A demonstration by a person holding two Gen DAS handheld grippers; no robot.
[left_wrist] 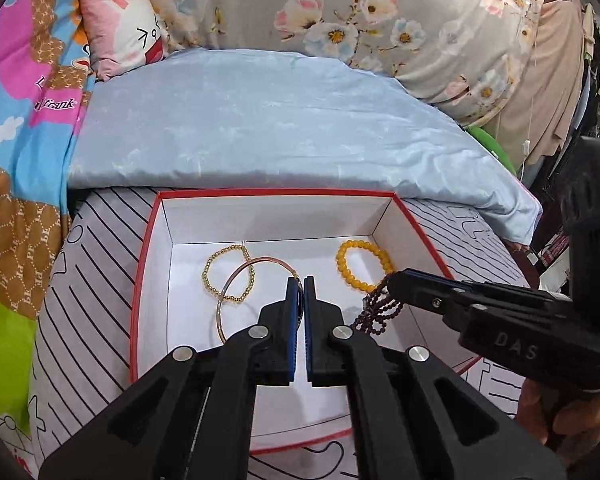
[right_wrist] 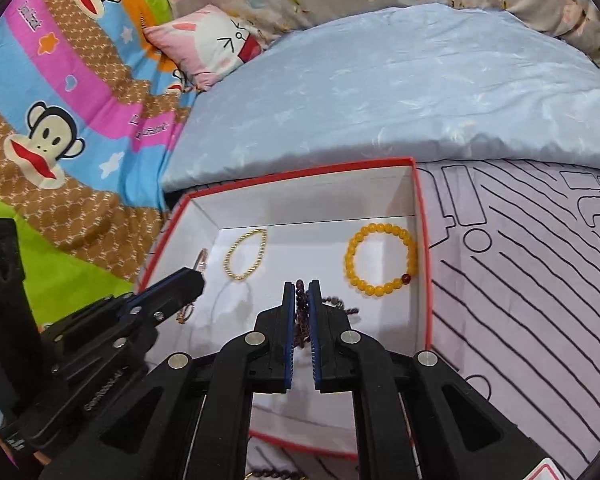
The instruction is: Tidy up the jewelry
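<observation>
The left claw (left_wrist: pixel 299 284) is pinched shut on a thin rose-gold bangle (left_wrist: pixel 236 280), its blue-padded fingers (left_wrist: pixel 290 320) clamping the ring's near-right edge. The bangle is a slim, smooth metal hoop, held over the floor of the box with its far arc crossing above a gold bead bracelet (left_wrist: pixel 229 274). That bracelet is a loop of tiny shiny gold beads lying flat on the white floor, toward the box's far left.

The right claw (right_wrist: pixel 301 286) is closed on a dark garnet bead strand (right_wrist: pixel 300 312). Small, deep purple-red beads run up between its blue pads, and more of the strand bunches in loops just right of the fingers, hanging low over the box floor. From the left wrist view the same strand (left_wrist: pixel 376 308) dangles in a cluster under the right claw (left_wrist: pixel 392 280).

A yellow bead bracelet (right_wrist: pixel 380 258) lies flat in the far right corner of the box: chunky, glossy amber-yellow beads with one dark red bead on its near right side. It is apart from the other pieces.

All of it sits inside an open white box with a red rim (left_wrist: pixel 276 192), resting on a bed sheet printed with black lines (right_wrist: pixel 520 280). Beyond the box lies a pale blue pillow (left_wrist: pixel 260 128).
</observation>
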